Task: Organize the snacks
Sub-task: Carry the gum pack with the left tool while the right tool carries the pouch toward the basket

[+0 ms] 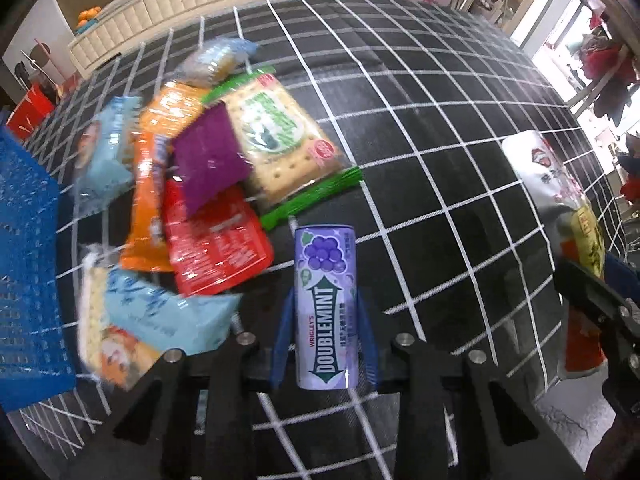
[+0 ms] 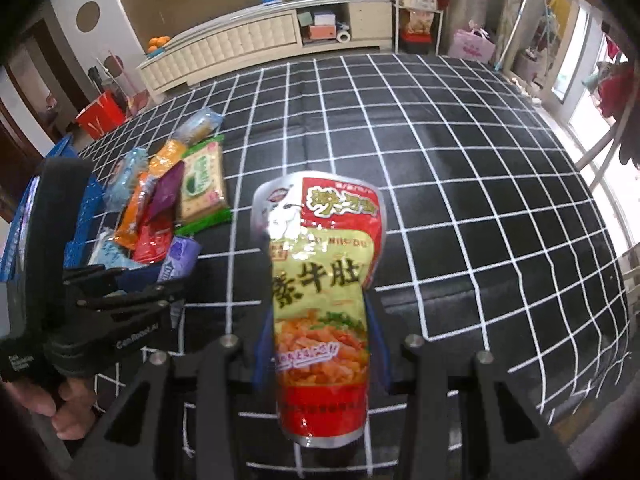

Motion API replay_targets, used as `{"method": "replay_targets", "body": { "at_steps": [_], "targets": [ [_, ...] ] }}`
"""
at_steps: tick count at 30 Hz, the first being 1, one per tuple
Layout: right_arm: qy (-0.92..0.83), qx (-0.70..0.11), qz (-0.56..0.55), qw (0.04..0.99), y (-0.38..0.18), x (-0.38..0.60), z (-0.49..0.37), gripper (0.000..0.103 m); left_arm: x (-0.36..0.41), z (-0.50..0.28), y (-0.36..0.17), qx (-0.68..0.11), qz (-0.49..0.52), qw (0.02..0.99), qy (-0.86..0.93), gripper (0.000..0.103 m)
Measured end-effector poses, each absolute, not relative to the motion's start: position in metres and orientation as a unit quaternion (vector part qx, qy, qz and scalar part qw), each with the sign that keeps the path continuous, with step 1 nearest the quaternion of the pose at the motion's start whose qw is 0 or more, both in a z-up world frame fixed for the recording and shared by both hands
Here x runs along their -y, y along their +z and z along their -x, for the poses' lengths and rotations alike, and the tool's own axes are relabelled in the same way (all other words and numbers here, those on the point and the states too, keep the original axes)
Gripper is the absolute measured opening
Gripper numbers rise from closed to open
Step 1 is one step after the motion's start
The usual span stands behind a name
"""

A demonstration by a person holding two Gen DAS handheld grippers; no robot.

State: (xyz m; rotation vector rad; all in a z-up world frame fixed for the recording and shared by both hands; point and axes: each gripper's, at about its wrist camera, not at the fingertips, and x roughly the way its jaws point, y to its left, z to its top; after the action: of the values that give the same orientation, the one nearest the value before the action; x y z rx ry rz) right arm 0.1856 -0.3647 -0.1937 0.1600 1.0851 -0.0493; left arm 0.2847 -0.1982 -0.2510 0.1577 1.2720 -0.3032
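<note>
Your left gripper (image 1: 325,336) pinches the purple cylindrical Doublemint gum can (image 1: 325,304) between its blue fingers (image 1: 285,332), the can's long axis running straight out along them, clear of the black white-gridded cloth (image 1: 440,160). The blue plastic mesh basket (image 1: 28,264) lies off to that gripper's left, past the heap of snack packets (image 1: 208,184) (so it is the nearer hand). Your right gripper (image 2: 320,344) is clamped on the red-and-yellow foil snack pouch (image 2: 320,280), lengthwise too, farther from the basket.
</note>
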Motion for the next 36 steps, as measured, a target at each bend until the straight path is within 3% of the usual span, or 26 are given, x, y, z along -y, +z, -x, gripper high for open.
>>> {"method": "replay_targets", "body": {
  "at_steps": [12,22,29,36],
  "targets": [
    [0.001,-0.471,-0.05,0.881,-0.122,0.288,-0.165,0.045,0.12,-0.248,-0.156,-0.539,-0.053,0.829,-0.141,0.028],
    [0.071,-0.436,-0.04,0.896,-0.075,0.196,-0.174,0.045,0.009,-0.229,-0.081,-0.498,-0.042,0.862,-0.091,0.028],
    [0.129,-0.421,-0.013,0.898,-0.066,0.129,-0.202,0.045,-0.07,-0.232,-0.058,-0.483,-0.038,0.874,-0.034,0.028],
    [0.182,-0.462,-0.013,0.868,-0.097,0.076,-0.234,0.045,-0.129,-0.247,-0.071,-0.503,-0.011,0.864,-0.015,0.028]
  ]
}}
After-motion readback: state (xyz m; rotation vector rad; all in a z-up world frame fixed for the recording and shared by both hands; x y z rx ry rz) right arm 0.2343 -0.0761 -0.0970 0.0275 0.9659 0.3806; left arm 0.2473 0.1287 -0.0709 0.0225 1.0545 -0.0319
